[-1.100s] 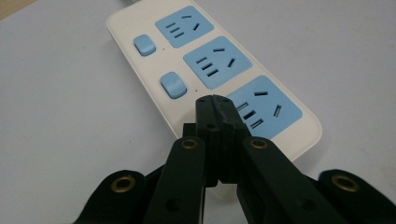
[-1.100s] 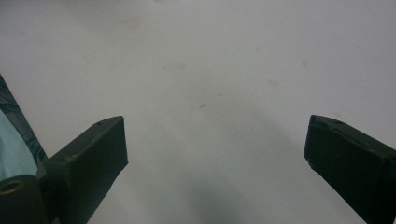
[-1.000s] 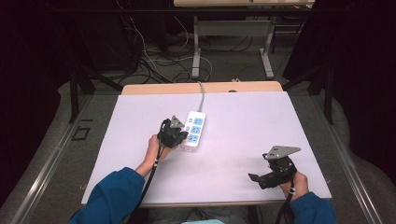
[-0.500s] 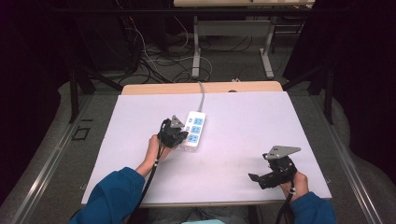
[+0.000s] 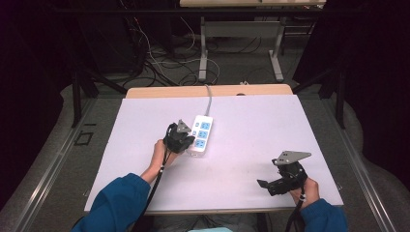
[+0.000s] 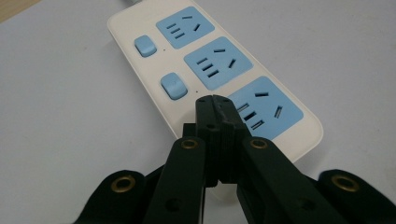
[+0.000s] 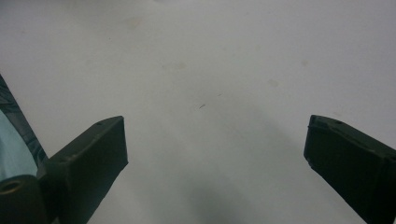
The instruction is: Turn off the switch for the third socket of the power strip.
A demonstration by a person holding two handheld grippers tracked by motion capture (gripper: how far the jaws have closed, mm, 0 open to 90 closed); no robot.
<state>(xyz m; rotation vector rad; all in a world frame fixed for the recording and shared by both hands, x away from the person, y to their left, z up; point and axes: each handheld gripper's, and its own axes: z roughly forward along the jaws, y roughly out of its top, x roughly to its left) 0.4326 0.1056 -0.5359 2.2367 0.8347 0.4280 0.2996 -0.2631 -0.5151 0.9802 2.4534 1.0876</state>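
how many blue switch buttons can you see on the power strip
2 on the power strip: the far switch button and the middle switch button. A third may hide under the shut left gripper.

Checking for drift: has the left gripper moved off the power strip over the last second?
No. The left gripper sits at the power strip's near end as before.
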